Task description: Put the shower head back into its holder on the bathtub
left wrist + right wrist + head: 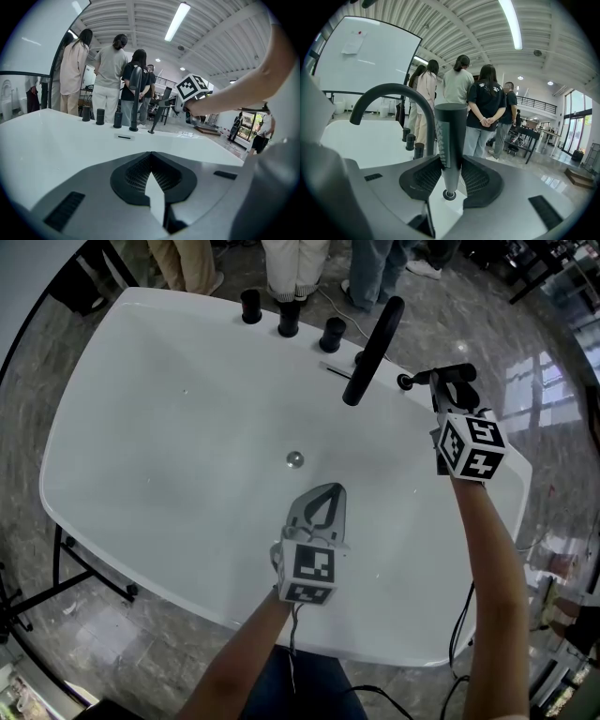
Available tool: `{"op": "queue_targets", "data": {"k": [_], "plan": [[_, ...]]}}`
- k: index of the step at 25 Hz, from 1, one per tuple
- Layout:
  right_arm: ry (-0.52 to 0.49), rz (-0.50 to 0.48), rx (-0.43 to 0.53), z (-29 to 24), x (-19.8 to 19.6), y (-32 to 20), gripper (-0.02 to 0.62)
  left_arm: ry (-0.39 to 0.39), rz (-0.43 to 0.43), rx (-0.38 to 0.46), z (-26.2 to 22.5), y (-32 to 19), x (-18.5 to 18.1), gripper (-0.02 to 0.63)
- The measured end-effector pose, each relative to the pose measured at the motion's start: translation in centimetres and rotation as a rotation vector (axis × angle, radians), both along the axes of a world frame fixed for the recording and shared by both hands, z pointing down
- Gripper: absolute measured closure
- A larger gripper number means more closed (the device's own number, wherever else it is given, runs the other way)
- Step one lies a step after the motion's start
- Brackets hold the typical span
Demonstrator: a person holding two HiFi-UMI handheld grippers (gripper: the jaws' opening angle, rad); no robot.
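Note:
The black shower head [450, 136] stands upright between the pads of my right gripper [450, 168], which is shut on its handle. Its lower end meets a small black ring on the tub's rim. In the head view my right gripper [441, 381] holds the shower head [417, 380] at the far right rim of the white bathtub [187, 409], just right of the curved faucet [375, 348]. In the left gripper view the shower head [157, 115] leans beside the faucet [136, 93]. My left gripper [325, 491] hovers over the basin, its tips together and nothing in it [151, 171].
Three black knobs [289, 320] stand along the far rim left of the faucet. A drain [294, 460] sits mid-basin. Several people [487, 108] stand behind the tub. A black frame [66, 568] props the tub at the left, on a marble floor.

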State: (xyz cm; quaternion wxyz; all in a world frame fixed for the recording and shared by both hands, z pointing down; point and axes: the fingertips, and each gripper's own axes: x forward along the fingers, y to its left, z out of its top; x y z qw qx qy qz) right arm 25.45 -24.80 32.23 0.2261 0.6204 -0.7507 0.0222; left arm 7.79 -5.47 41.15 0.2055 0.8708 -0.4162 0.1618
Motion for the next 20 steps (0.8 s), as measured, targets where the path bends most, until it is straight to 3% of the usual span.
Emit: {"op": "queue_targets", "data": {"k": [20], "plan": [[0.039,-0.005,-0.044,2.0,-0.2,-0.8,0.457,0.010,-0.009,-0.008,0.9,-0.2,-0.5,0.603]]}}
